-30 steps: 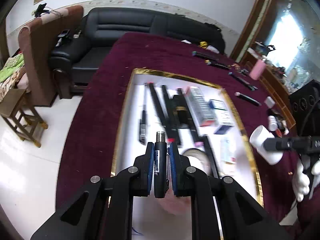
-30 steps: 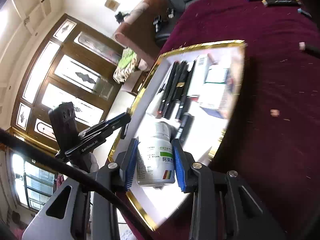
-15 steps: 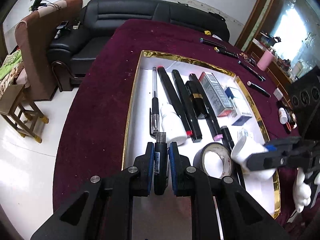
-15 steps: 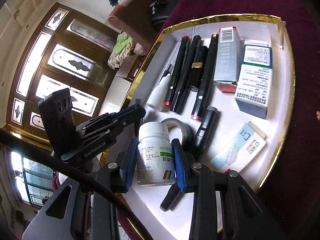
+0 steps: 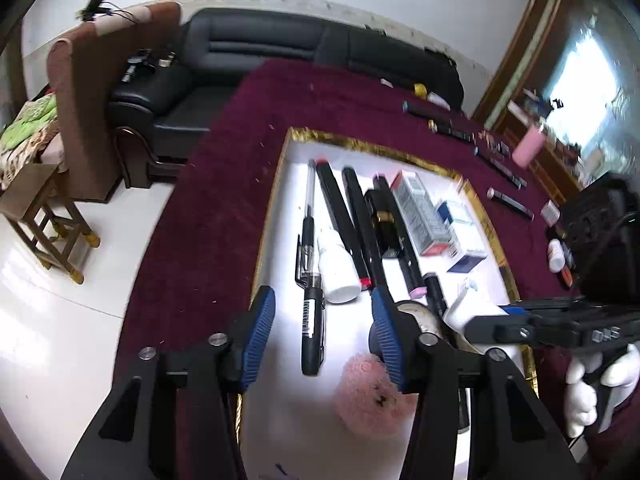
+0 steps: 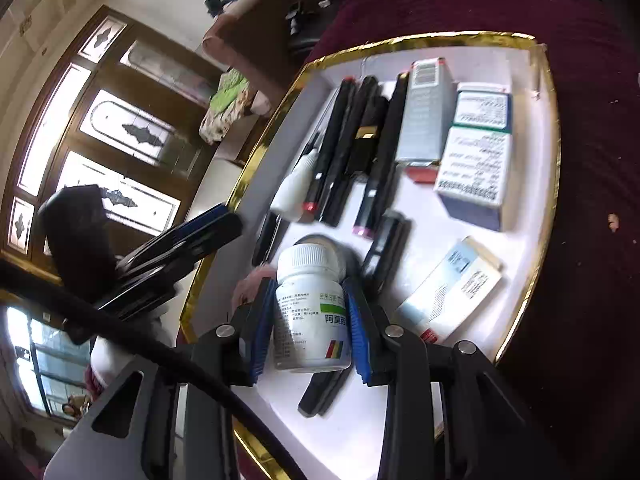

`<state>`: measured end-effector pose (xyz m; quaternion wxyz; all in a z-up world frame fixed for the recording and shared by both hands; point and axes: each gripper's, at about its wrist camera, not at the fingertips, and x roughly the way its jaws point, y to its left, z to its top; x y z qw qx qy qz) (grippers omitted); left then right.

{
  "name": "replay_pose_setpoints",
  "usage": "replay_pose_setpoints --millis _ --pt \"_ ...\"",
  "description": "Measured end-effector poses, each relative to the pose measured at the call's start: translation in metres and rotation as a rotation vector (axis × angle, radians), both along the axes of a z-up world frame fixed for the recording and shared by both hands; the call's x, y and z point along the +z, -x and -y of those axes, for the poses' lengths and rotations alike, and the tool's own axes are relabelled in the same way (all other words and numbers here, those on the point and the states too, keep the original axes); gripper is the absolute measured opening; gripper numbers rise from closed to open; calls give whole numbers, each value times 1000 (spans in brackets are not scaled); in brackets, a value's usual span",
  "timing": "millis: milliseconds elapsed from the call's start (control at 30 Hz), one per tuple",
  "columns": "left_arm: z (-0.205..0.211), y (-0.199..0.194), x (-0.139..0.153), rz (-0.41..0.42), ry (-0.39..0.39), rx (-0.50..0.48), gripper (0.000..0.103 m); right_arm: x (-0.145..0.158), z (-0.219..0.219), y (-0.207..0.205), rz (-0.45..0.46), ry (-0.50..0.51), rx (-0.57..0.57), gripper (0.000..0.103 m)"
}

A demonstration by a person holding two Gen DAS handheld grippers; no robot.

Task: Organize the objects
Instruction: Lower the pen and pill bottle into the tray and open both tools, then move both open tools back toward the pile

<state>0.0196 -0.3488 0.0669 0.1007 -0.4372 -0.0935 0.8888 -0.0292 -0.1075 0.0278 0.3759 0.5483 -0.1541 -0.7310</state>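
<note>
A white gold-rimmed tray (image 5: 280,184) (image 6: 524,256) lies on a maroon tablecloth. In the left wrist view my left gripper (image 5: 322,328) hovers over the tray's near end, its jaws opening; a black marker (image 5: 313,328) lies loose on the tray between them, touching neither pad. In the right wrist view my right gripper (image 6: 310,324) is shut on a white pill bottle (image 6: 310,312) with a ribbed cap, held just above the tray beside a roll of tape. The right gripper also shows at the right of the left wrist view.
The tray holds several black pens (image 5: 340,216), a small white bottle (image 5: 338,272), medicine boxes (image 6: 476,160), a tape roll (image 5: 416,320) and a pink fluffy ball (image 5: 368,396). More pens (image 5: 508,200) lie on the cloth beyond. A black sofa (image 5: 280,52) stands behind the table.
My left gripper's jaws have spread and let go of the black marker, which now lies on the tray. The right gripper has brought the pill bottle lower over the tray.
</note>
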Motion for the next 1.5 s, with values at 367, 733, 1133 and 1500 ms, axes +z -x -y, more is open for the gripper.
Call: replay_pose_setpoints --millis 367,733,1133,1500 --pt "4 -38 22 -92 -115 27 56 11 7 -1 -169 -217 -96 33" --pt "2 -48 13 -88 -166 29 56 33 -15 -8 -196 -131 -160 33" --pt "-13 -65 33 -163 -274 -41 79 49 -87 -25 -196 -18 -232 37" --pt "-115 -71 74 -314 -655 -344 102 151 -270 -92 -529 76 -597 75"
